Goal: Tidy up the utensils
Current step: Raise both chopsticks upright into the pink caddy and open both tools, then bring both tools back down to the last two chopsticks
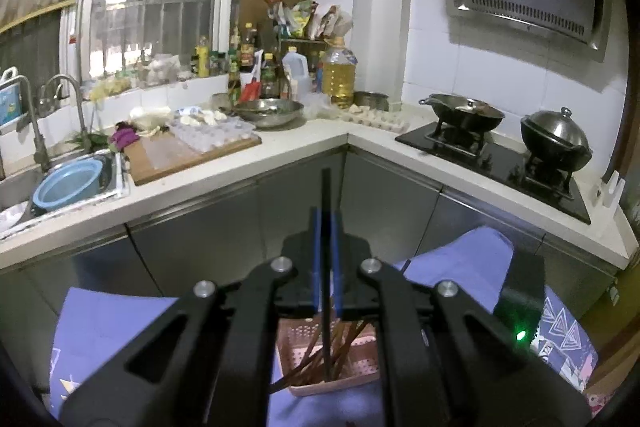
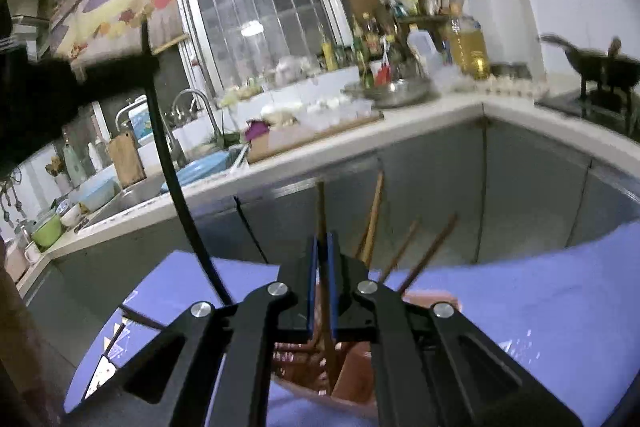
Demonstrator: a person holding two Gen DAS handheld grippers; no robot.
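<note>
My left gripper [image 1: 326, 227] is shut on a black chopstick [image 1: 327, 195] that stands upright between its blue pads, its lower end inside a pink perforated basket [image 1: 362, 359] on the purple cloth [image 1: 116, 323]. Several brown chopsticks [image 1: 310, 351] lean in that basket. My right gripper [image 2: 324, 247] is shut on a brown chopstick [image 2: 320, 207], held upright over the same pink basket [image 2: 356, 379]. Other brown chopsticks [image 2: 374, 215] stick up from the basket just right of my fingers. The view is blurred.
A white L-shaped counter [image 1: 304, 143] runs behind, with a sink [image 1: 60, 187], a cutting board [image 1: 192, 151], a steel bowl [image 1: 268, 111], bottles and a gas hob with two woks [image 1: 556, 139]. Grey cabinet doors [image 1: 380, 195] face the table. A black cable [image 2: 176, 179] hangs at left.
</note>
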